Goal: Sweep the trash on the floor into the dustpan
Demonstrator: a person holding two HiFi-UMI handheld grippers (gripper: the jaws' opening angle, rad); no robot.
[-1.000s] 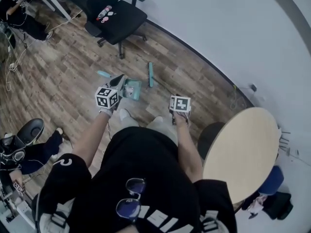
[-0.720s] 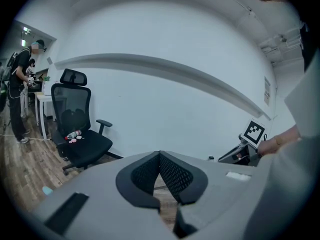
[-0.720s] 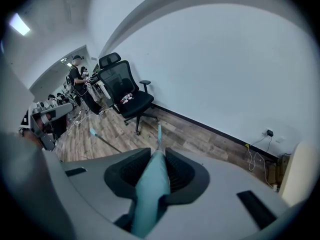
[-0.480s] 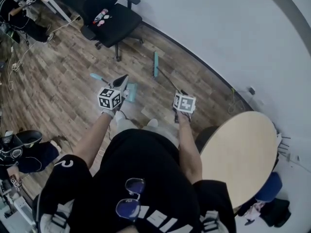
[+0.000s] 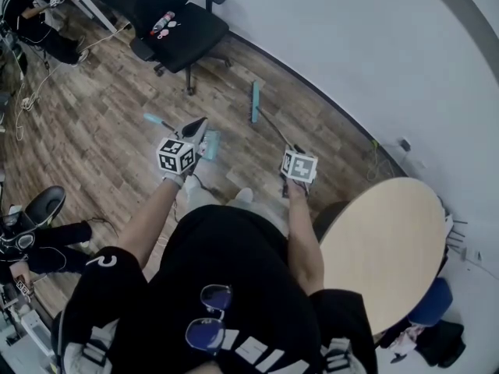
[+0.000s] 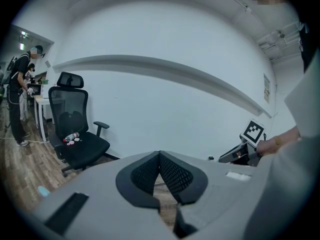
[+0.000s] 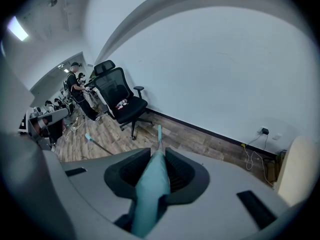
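Observation:
My right gripper [image 5: 295,151] [image 7: 157,156] is shut on the teal broom handle [image 7: 152,184]. The handle runs forward and down to the teal broom head [image 5: 254,101] [image 7: 159,132], which is on the wooden floor near the wall. A teal dustpan [image 5: 210,145] sits on the floor just in front of my left gripper [image 5: 196,128]. Its long handle ends in a teal tip [image 5: 153,119] [image 7: 88,137]. In the left gripper view the left gripper [image 6: 160,156] has its pads pressed together with nothing between them. I cannot make out any trash.
A black office chair [image 5: 175,26] [image 6: 75,129] [image 7: 122,101] with small items on its seat stands ahead near the white wall. A round wooden table [image 5: 382,244] is at my right. A cable and socket [image 5: 380,150] are by the wall. People and desks are at the far left.
The broom head has moved away from the dustpan, towards the wall. The dustpan and the left gripper have stayed about where they were.

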